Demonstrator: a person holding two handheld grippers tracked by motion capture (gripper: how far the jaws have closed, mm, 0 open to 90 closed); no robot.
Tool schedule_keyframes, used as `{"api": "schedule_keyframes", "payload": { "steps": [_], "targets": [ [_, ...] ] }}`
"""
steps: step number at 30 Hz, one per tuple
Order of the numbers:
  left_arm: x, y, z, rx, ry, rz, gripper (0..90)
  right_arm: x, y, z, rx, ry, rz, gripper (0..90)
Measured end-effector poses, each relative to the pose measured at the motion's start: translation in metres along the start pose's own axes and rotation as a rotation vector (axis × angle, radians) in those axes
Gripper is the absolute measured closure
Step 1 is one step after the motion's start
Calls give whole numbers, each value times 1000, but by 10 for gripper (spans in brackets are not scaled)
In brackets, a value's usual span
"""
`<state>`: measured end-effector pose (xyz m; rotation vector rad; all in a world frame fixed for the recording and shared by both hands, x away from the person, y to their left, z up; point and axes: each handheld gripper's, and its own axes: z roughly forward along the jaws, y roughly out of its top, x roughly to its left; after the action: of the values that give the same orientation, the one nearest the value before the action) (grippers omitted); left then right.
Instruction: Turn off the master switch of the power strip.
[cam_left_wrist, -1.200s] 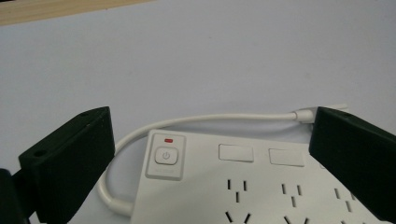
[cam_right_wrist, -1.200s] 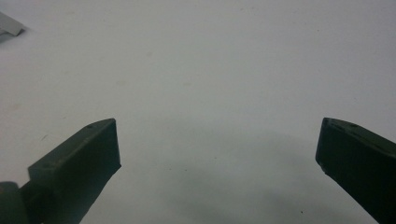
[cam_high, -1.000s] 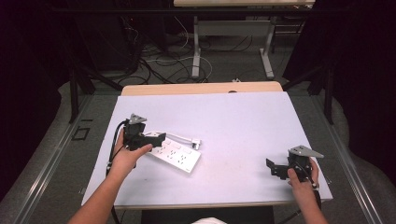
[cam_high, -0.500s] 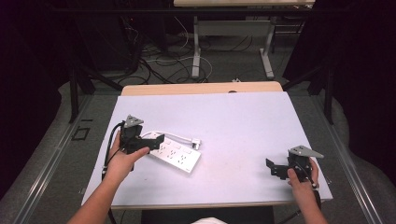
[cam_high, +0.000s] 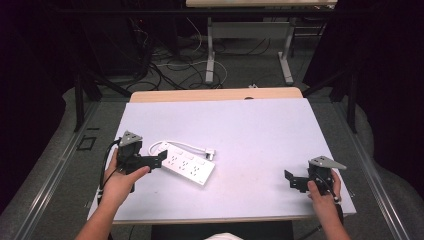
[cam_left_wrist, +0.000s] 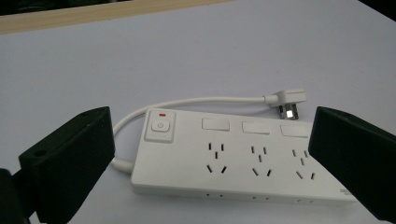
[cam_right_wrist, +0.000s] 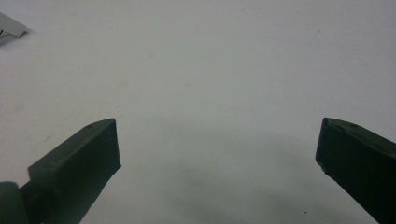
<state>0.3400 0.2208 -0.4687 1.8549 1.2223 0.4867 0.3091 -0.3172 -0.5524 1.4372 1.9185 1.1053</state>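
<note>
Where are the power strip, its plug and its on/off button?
power strip (cam_left_wrist: 243, 163): left gripper view, on its white top face
plug (cam_left_wrist: 290, 99): left gripper view, on its white head
button (cam_left_wrist: 160, 126): left gripper view, on the power symbol

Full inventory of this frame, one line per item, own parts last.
Power strip: 1, white, left half of table, lying flat, sockets up.
Cord: 1, white, loops from the strip's switch end along its far side.
Plug: 1, white, at cord end, lying on table beyond the strip.
Table: 1, white top with wood far edge, centre.
Cables: several, black and white, on floor beyond table.
Far desk legs: 2, grey, on the floor beyond the table.
Left gripper: 1, black, open, at the strip's left end.
Right gripper: 1, black, open, over bare table near right front.
Hands: 2, holding the grippers.
</note>
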Motion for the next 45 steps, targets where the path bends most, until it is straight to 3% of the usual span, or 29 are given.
{"api": "schedule_keyframes", "payload": {
  "steps": [11, 24, 45],
  "targets": [
    [18, -30, -16, -23, 56, -71, 5, 0, 0, 0, -3, 0, -2, 0],
    [34, -64, -19, -46, 113, -138, 8, 0, 0, 0, -3, -3, -2, 0],
    [55, -99, -15, -37, 172, -215, 14, -1, 0, -1, -2, -3, -1, 0]
  ]
}}
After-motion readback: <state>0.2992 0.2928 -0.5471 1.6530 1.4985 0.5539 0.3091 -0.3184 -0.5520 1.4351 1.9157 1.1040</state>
